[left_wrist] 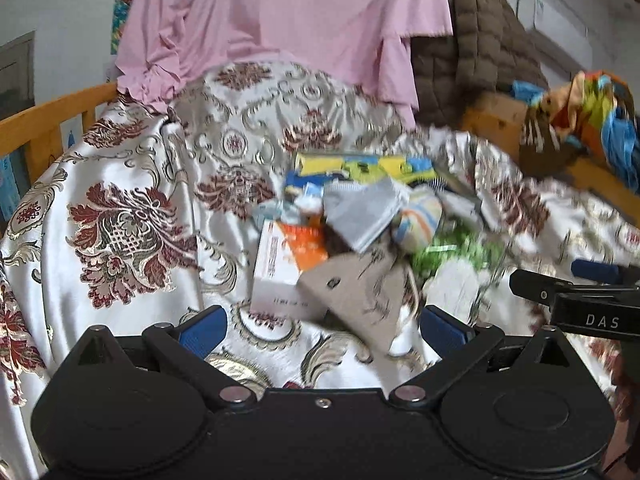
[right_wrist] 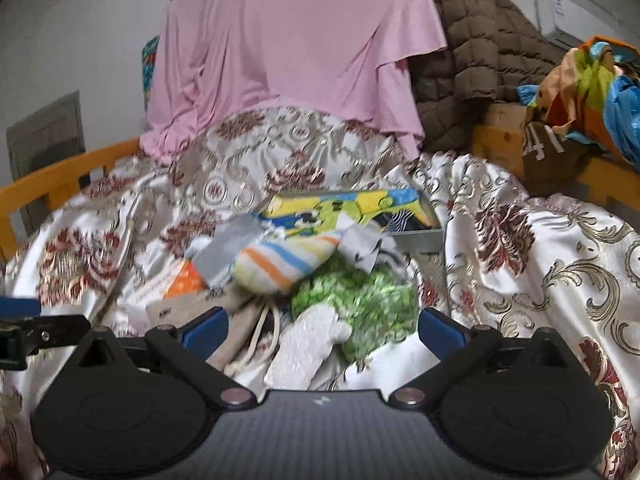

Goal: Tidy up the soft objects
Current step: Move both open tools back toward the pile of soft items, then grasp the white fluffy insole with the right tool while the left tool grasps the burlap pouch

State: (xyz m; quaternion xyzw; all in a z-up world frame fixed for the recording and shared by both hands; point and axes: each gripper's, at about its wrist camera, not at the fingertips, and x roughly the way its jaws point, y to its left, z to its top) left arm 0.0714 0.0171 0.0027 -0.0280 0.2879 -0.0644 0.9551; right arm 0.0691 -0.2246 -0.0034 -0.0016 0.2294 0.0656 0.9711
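Striped pouch [right_wrist: 280,266] lies ahead of the right gripper [right_wrist: 322,326], long axis crosswise; both grippers' fingers apart, left gripper [left_wrist: 324,326] farther.

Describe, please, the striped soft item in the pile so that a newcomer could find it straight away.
Start from the big pink sheet draped at the back, then come down the floral satin cover to the clutter pile in its hollow. The striped pouch lies mid-pile, just in front of the yellow cartoon box and behind the green crinkly bag. It alone has orange, blue and yellow bands on white plush.
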